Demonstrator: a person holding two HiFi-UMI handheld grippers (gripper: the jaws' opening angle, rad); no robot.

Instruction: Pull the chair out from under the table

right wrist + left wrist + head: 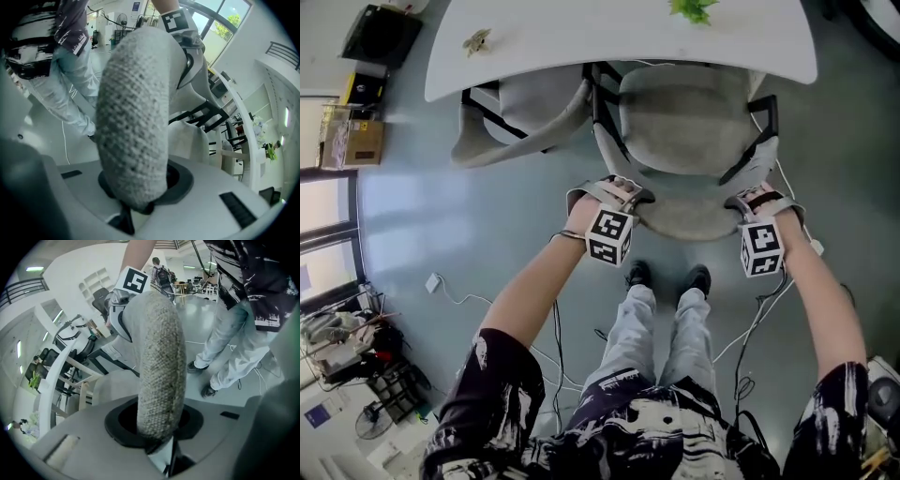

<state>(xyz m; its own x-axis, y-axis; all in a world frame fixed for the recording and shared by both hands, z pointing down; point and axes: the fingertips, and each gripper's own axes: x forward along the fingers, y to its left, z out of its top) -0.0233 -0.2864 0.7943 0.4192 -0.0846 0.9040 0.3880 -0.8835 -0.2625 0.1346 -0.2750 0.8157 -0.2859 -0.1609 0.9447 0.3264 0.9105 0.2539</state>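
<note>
A grey fabric chair (pixel 689 122) with black arms stands with its seat partly under the white table (pixel 581 42). Its padded backrest top (pixel 689 217) faces me. My left gripper (pixel 622 195) is shut on the backrest's left end, and my right gripper (pixel 757 200) is shut on its right end. In the left gripper view the woven backrest edge (pixel 159 366) runs up from between the jaws of the left gripper (pixel 157 439) toward the right gripper's marker cube (pixel 134 282). In the right gripper view the same backrest edge (pixel 133 126) fills the jaws of the right gripper (pixel 136 201).
A second grey chair (pixel 520 117) sits tucked under the table at the left. My shoes (pixel 667 277) stand just behind the held chair. Cables (pixel 553 337) lie on the grey floor. Boxes (pixel 358 141) and clutter line the left edge. A green plant (pixel 694 9) is on the table.
</note>
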